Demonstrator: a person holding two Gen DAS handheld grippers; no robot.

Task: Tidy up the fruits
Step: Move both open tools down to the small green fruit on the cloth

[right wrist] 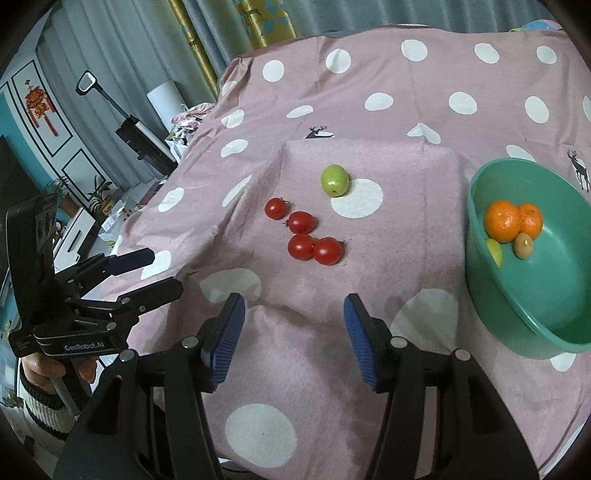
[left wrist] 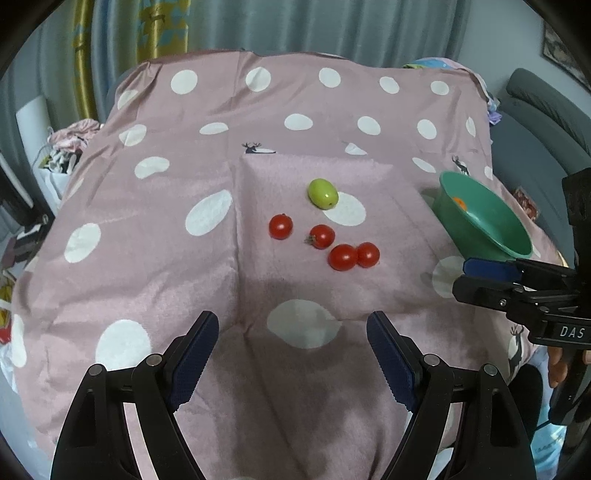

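A green oval fruit [left wrist: 323, 193] [right wrist: 334, 180] lies on the raised middle of the pink dotted cloth. Just in front of it sit several red cherry tomatoes [left wrist: 321, 236] [right wrist: 302, 222], two of them touching. A teal bowl [left wrist: 491, 229] [right wrist: 554, 280] stands to the right and holds two oranges [right wrist: 502, 220], a small brownish fruit [right wrist: 523, 245] and a yellow-green fruit [right wrist: 494, 251]. My left gripper [left wrist: 291, 325] [right wrist: 164, 271] is open and empty, short of the tomatoes. My right gripper [right wrist: 293, 301] [left wrist: 465, 277] is open too, with nothing between its blue pads, below the tomatoes and left of the bowl.
The cloth [left wrist: 147, 258] covers the whole table and drops off at the left and far edges. Curtains [left wrist: 332, 26] hang behind. A grey sofa [left wrist: 546, 122] is at the right, and clutter [right wrist: 147, 136] sits off the table's left side. A hand [right wrist: 44, 369] holds the left gripper's handle.
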